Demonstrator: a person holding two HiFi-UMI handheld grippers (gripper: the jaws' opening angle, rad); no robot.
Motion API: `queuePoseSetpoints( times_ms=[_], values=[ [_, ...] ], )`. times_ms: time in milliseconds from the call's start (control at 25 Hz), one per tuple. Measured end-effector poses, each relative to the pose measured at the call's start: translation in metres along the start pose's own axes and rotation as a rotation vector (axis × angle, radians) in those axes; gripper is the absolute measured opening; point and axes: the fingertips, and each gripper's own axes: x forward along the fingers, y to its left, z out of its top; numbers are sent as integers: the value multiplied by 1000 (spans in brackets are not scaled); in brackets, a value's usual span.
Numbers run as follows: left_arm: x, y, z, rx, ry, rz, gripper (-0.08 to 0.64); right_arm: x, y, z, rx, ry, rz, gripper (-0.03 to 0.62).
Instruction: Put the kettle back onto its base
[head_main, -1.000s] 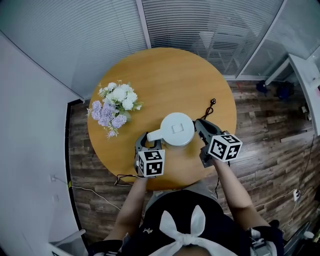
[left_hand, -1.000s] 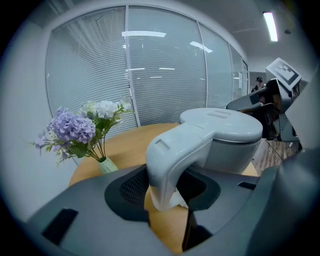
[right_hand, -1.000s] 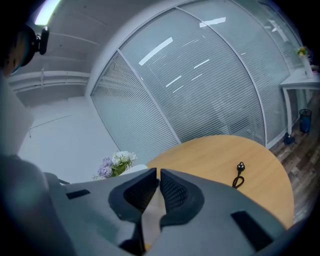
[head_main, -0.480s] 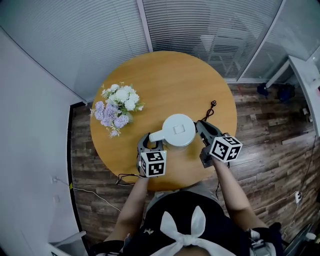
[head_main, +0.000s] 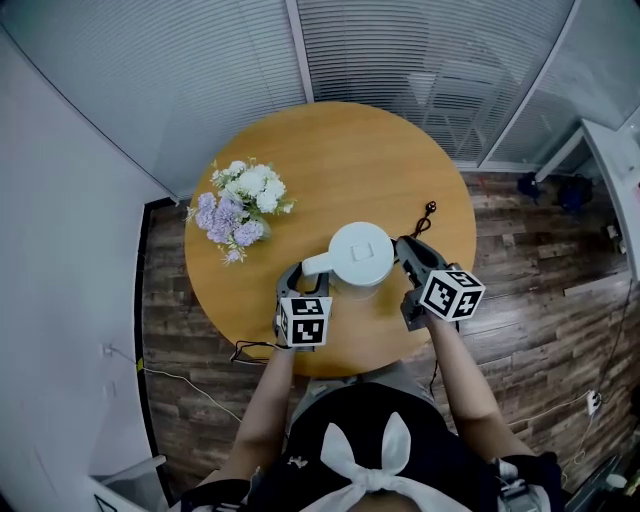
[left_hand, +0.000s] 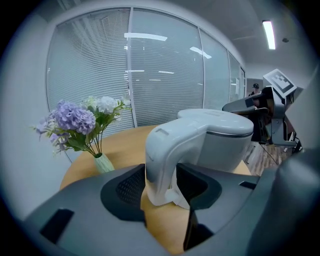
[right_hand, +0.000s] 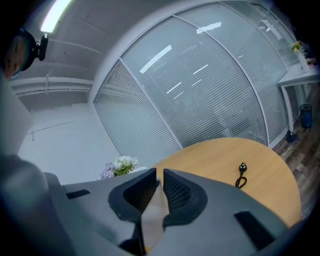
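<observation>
A white kettle (head_main: 360, 255) stands on the round wooden table (head_main: 330, 150), lid shut. Its base is hidden; I cannot tell what lies beneath it. My left gripper (head_main: 298, 278) is at the kettle's handle (head_main: 313, 265). In the left gripper view the handle (left_hand: 162, 160) stands between the jaws of the left gripper (left_hand: 167, 186), which are opening, with a gap at the right pad. My right gripper (head_main: 405, 255) lies against the kettle's right side. In the right gripper view the jaws of the right gripper (right_hand: 159, 187) are nearly together, with nothing gripped.
A vase of white and purple flowers (head_main: 240, 205) stands at the table's left. A black cord with its plug (head_main: 428, 208) lies near the right edge. Dark wooden floor surrounds the table, and glass walls with blinds stand behind it.
The whole scene sits slightly further right in the head view. The kettle and both grippers keep their places relative to each other.
</observation>
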Motion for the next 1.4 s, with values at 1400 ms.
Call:
queuePoseSetpoints(
  times_ms=[1400],
  values=[
    [-113,-62,92,56,-340,-133,32,-56,111,-11,-419,12,88,23]
  ],
)
